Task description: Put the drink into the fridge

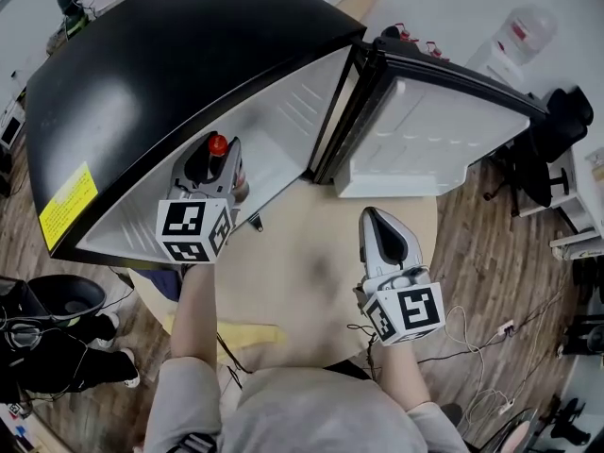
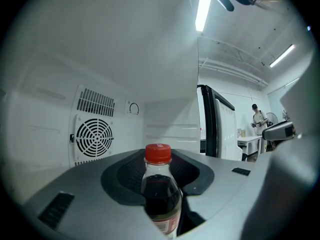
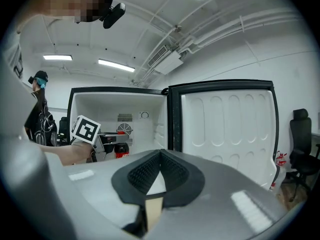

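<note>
A dark drink bottle [image 1: 218, 145] with a red cap stands upright between the jaws of my left gripper [image 1: 215, 156], which is shut on it. It is at the mouth of the open black mini fridge [image 1: 142, 74]. The left gripper view shows the bottle [image 2: 160, 194] in front of the white back wall and its round fan grille [image 2: 94, 136]. My right gripper [image 1: 377, 217] hangs over the table to the right, shut with nothing in it. From the right gripper [image 3: 160, 154] I see the left gripper [image 3: 100, 146], the bottle [image 3: 120, 151] and the open door [image 3: 230, 129].
The fridge stands on a round wooden table [image 1: 302, 281], its white-lined door [image 1: 444, 130] swung open to the right. A yellow cloth [image 1: 245, 333] lies at the table's near edge. A black chair [image 1: 557, 130] and cables sit on the floor at the right. A person [image 2: 257, 119] stands far off.
</note>
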{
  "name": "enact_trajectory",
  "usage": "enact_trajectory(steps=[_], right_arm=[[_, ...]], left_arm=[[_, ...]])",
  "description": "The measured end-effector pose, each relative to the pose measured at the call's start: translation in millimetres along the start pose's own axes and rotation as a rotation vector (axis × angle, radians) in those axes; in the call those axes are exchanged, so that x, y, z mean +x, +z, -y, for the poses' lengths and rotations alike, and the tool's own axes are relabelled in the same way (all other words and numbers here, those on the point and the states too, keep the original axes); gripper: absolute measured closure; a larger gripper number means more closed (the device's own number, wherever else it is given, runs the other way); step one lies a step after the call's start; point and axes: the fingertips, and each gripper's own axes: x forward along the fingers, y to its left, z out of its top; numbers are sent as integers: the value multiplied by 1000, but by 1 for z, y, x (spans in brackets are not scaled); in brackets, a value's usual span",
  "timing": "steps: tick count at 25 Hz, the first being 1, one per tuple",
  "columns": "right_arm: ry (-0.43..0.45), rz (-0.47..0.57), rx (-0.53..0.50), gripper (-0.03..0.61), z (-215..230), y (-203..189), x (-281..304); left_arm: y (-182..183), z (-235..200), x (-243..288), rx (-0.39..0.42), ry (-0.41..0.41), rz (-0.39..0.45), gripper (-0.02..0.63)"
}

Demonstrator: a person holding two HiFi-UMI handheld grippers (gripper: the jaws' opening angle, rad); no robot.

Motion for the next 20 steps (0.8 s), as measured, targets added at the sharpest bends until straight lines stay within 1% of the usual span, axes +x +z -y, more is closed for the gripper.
enact_trajectory(steps=[4, 7, 10, 14, 20], right_arm=[[-10, -3, 1, 569, 3, -2, 6], [-11, -6, -1, 569, 4, -3, 10], [-10, -6, -4, 569, 4, -2, 13], [-9, -10, -3, 569, 4, -3, 17], [-3, -17, 0, 568, 3, -6, 21]], left_arm=[[2, -12, 9, -9, 21, 16, 462], [2, -19, 16, -1, 34, 20, 462], [-2, -25, 21, 13, 46, 15, 462], [-10, -32, 26, 8, 60, 2, 460], [-12, -27, 30, 26, 23, 9, 459]])
